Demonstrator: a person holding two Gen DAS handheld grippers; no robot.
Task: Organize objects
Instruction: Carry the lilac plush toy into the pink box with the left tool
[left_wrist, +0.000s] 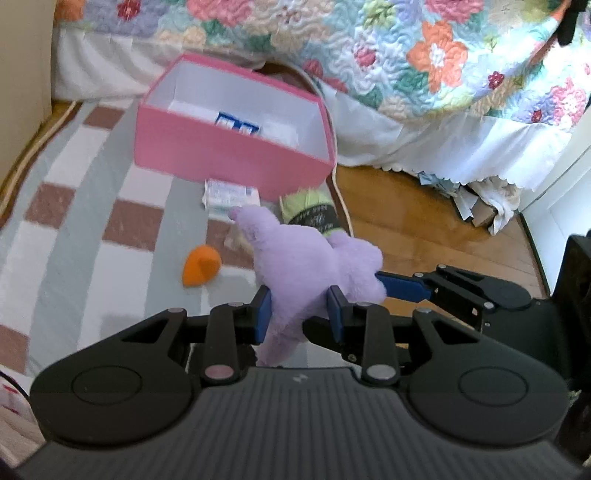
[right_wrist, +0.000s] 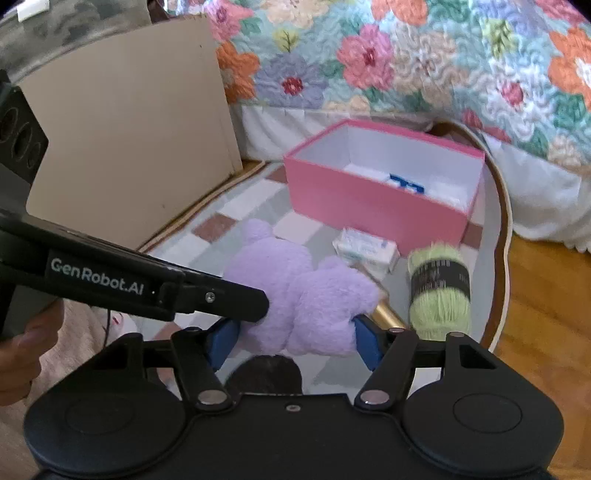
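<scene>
**Inspector:** Holding the purple plush toy (left_wrist: 295, 258) are both sets of tongs at once. The left tongs (left_wrist: 300, 314) are narrowed onto its lower body, blue pads pressed into the fur on either side. The right tongs (right_wrist: 293, 341) bracket the toy more widely; their pads touch the fur, so I judge them gripping, though loosely.

**Clerk:** Where does the toy sit?

**Inspector:** Above the checked rug (left_wrist: 74, 206), near the open pink box (left_wrist: 229, 155), which already has a white and blue packet inside. Whether the toy rests on the rug or hangs clear, I cannot tell. A small white packet (right_wrist: 365, 249), a ball of green yarn (right_wrist: 439, 291), a gold tube (right_wrist: 386, 315) and an orange piece (left_wrist: 201, 264) lie just beside it. The bed's flowered quilt (right_wrist: 369, 59) hangs behind.

**Clerk:** Handling?

**Inspector:** Light and soft, by appearance. It will squash and sag, so a limb grip may slip. Best taken across the thick torso. Not fragile.
</scene>
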